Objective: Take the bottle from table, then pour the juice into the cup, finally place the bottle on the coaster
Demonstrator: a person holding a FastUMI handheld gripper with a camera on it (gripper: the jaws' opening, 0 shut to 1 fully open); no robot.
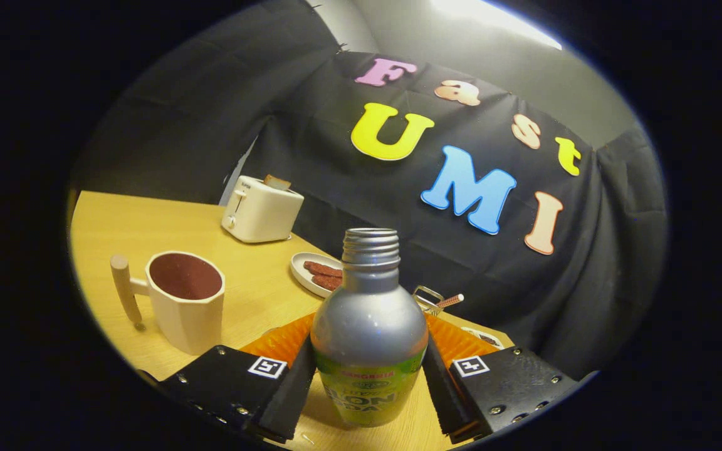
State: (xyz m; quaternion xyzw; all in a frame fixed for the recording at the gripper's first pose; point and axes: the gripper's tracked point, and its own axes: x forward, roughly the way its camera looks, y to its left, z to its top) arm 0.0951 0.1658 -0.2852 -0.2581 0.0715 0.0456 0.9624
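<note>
Between the fingers of the hand-held gripper (366,382) the uncapped bottle (368,332) is clamped on both sides, so the pick-up step looks done. The view is tilted, suggesting the gripper is rolled. Next comes pouring: carrying the bottle to the cup (184,299) nearby on the surface (167,225), then tipping. The orange coaster (455,341) lies just behind the bottle.

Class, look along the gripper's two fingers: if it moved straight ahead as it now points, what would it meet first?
The bottle is already between the fingers of the gripper, so it blocks the way first. Just beyond it lies the orange coaster; depth past that is unclear.
</note>
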